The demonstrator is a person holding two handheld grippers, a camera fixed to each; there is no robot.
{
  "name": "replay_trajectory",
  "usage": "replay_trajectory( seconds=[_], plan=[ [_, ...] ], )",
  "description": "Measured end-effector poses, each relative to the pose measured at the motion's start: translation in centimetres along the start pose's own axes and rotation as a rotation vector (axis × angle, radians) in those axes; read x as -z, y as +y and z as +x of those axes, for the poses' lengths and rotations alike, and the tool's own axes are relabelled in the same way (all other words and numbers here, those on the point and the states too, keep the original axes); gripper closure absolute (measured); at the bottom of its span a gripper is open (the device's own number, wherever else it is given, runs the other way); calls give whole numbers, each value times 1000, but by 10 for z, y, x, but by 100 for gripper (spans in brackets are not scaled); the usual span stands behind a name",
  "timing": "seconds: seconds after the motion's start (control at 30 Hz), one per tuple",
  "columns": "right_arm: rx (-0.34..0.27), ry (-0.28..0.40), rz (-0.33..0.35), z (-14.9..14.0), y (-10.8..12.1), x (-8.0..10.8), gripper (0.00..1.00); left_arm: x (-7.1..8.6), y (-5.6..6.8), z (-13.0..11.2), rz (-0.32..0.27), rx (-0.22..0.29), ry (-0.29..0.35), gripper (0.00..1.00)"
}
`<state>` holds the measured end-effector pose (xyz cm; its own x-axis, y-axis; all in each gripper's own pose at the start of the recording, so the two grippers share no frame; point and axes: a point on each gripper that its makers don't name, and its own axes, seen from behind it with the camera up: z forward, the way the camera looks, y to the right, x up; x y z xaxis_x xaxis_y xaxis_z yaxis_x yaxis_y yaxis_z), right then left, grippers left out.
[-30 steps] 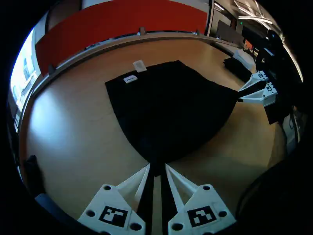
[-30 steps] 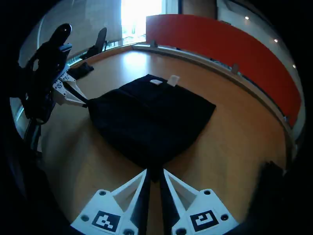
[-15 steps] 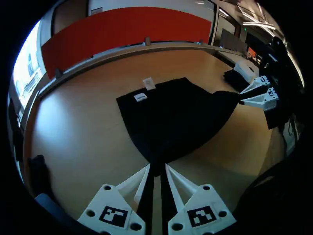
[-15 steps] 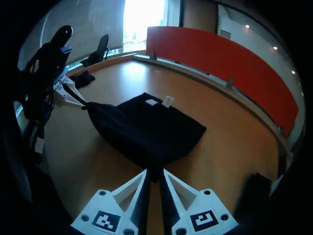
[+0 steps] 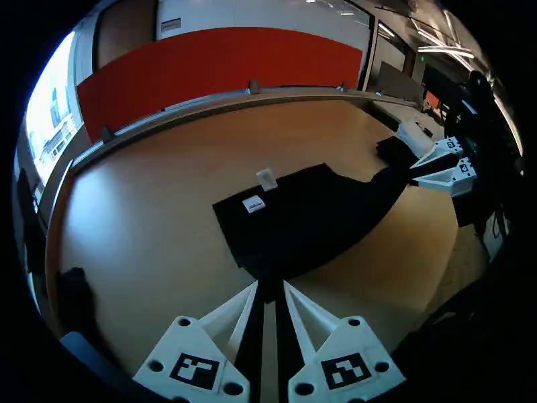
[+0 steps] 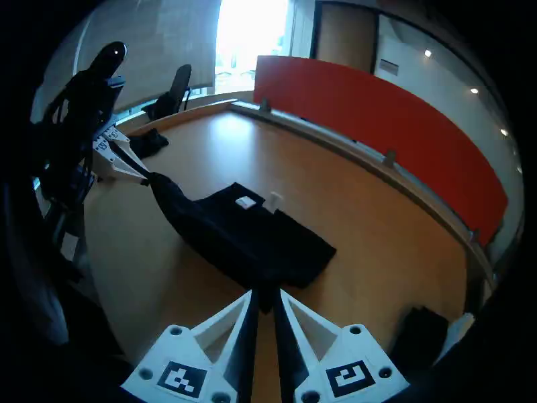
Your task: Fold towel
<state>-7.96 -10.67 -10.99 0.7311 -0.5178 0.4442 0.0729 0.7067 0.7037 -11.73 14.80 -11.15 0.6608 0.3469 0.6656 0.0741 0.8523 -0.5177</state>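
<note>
The black towel (image 5: 309, 215) lies out in the middle of the wooden bench (image 5: 148, 221). Its far part is flat on the surface and its near edge is raised between the two tongs. The left tongs (image 5: 270, 287) are pinched together on one near corner, and the dark cloth runs straight into the narrow slot between the white fingers. The right tongs (image 6: 266, 295) are clamped the same way on the other near corner.

In the left gripper view the right tongs appear toward the bench's right edge, with the towel drawn to a point at their tips. In the right gripper view the left tongs sit toward the left edge, holding their corner likewise, and the raised edge sags between the two held corners.

A white tag (image 5: 253, 204) rests on the flat part near the towel's far corner, and a small white label (image 5: 266, 178) stands just beyond that edge. A red partition (image 5: 221, 67) runs along the bench's far edge. A smaller dark bundle (image 5: 393, 146) lies on the bench near the right tongs.
</note>
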Motion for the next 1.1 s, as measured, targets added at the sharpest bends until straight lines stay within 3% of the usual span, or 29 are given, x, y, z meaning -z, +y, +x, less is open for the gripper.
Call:
replay_trajectory(
  seconds=[0.5,1.1],
  plan=[
    [12,1,2,11,-7,21,85,25,3,11,-12,25,15,90],
    [23,-15,8,9,-2,12,85,12,-1,10,-6,28,0,90]
  ],
)
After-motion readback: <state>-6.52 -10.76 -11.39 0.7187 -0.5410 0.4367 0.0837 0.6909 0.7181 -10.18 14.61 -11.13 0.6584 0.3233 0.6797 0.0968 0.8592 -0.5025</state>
